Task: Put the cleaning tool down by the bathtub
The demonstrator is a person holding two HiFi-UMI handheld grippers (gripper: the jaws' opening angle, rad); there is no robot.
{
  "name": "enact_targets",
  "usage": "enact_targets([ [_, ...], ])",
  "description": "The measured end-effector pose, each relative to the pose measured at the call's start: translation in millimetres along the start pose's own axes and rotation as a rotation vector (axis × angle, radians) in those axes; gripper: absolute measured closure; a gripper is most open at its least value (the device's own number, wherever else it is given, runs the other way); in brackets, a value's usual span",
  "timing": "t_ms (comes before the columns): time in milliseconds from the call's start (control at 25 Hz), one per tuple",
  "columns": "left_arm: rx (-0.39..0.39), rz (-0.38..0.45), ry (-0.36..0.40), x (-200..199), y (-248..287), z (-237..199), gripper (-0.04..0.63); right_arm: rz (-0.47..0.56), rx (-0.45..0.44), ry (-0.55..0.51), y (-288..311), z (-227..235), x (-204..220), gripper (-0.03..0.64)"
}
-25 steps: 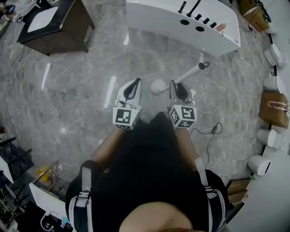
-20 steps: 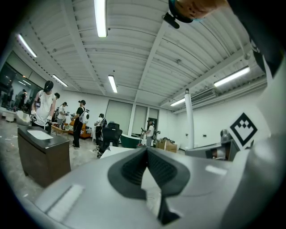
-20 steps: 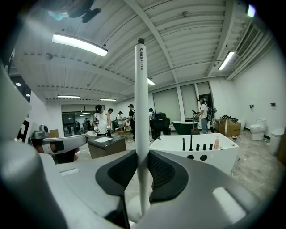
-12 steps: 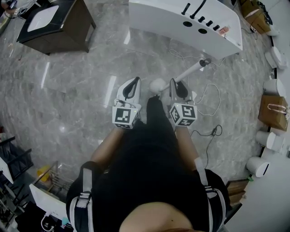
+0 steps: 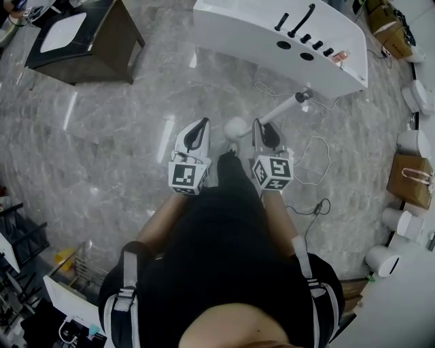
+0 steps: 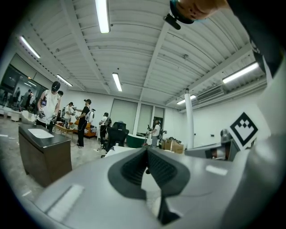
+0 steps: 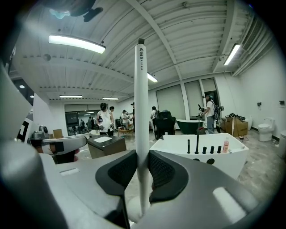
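The cleaning tool is a long white pole point(image 7: 141, 103) with a round white head point(image 5: 236, 127). In the head view its handle point(image 5: 283, 106) slants up and right over the marble floor. My right gripper point(image 5: 261, 128) is shut on the pole, which stands upright between its dark pads point(image 7: 163, 170) in the right gripper view. The white bathtub point(image 5: 272, 37) lies just ahead, and the right gripper view shows it as the white bathtub point(image 7: 201, 154) beyond the jaws. My left gripper point(image 5: 201, 125) hovers beside the right one with its pads point(image 6: 134, 167) meeting at the tips and nothing held.
Black taps point(image 5: 302, 19) and a pink bottle point(image 5: 340, 56) sit on the tub rim. A dark cabinet point(image 5: 81, 41) stands at the far left. Cables point(image 5: 311, 151) trail over the floor at right, near a paper bag point(image 5: 410, 178) and white canisters point(image 5: 401, 219). People point(image 6: 48, 107) stand in the background.
The person has stepped toward the bathtub, so it sits lower and nearer in the head view. Both grippers moved forward together and the tool stayed in the right one.
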State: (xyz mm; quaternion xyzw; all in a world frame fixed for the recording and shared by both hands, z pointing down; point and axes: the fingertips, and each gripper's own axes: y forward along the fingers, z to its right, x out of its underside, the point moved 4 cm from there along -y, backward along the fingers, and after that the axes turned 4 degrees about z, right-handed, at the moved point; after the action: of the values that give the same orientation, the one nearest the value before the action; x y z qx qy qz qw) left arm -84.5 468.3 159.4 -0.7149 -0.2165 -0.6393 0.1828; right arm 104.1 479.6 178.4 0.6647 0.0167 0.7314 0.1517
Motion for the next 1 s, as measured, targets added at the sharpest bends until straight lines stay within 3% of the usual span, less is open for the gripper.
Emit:
enact_targets([
  [560, -0.06, -0.01, 0.008, -1.6, 134.0, 12.2, 0.586, -0.033, -0.075, -0.023, 92.8, 89.0, -21.6, 0.532],
  [1000, -0.184, -0.014, 0.011, 3.9, 175.3, 6.2, 0.586, -0.041, -0.167, -0.028, 142.1, 123.7, -26.6, 0.532],
])
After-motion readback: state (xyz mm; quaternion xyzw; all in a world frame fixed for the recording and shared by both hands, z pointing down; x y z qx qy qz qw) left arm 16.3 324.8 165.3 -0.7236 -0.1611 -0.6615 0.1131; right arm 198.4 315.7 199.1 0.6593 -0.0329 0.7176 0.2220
